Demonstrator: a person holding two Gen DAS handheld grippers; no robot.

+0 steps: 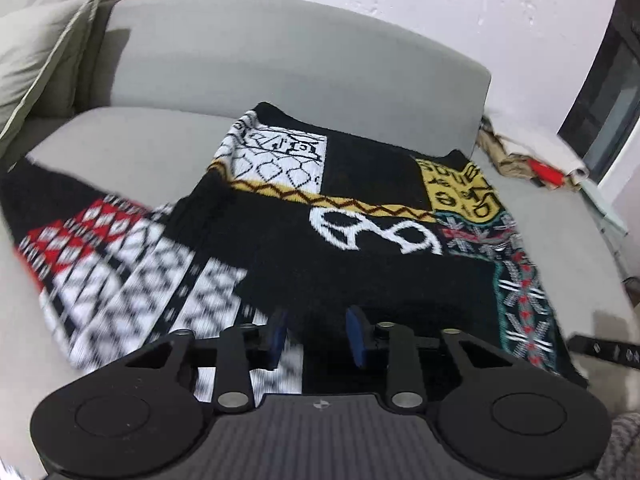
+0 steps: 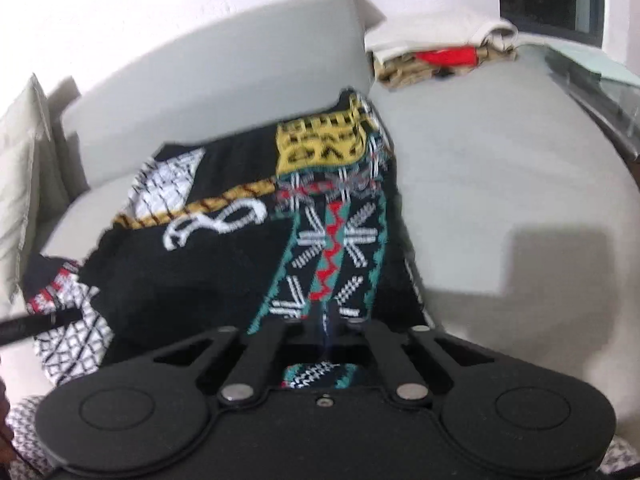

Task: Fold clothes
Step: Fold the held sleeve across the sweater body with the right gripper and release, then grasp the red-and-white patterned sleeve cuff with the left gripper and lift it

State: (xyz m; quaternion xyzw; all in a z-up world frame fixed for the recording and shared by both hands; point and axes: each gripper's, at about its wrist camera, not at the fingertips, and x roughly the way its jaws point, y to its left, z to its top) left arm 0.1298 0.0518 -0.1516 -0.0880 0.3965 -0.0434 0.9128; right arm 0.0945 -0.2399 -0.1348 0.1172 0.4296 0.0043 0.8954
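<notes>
A black knit sweater (image 1: 320,272) with white, red, yellow and teal patterned patches lies spread on a grey sofa seat (image 1: 132,140). My left gripper (image 1: 317,336) hovers low over its near hem. The blue pads (image 1: 358,336) stand apart, with black and white knit showing under the gap. In the right wrist view the sweater (image 2: 192,272) rises in a fold toward my right gripper (image 2: 326,326). That gripper's fingers are pressed together on the teal and red patterned edge, and a bit of that knit shows behind them.
A small pile of beige, white and red clothes (image 2: 440,56) sits at the back right of the sofa (image 2: 500,184). A pale cushion (image 1: 36,40) leans at the left end. A glass-topped surface (image 2: 600,92) borders the sofa's right side, and a white wall rises behind it.
</notes>
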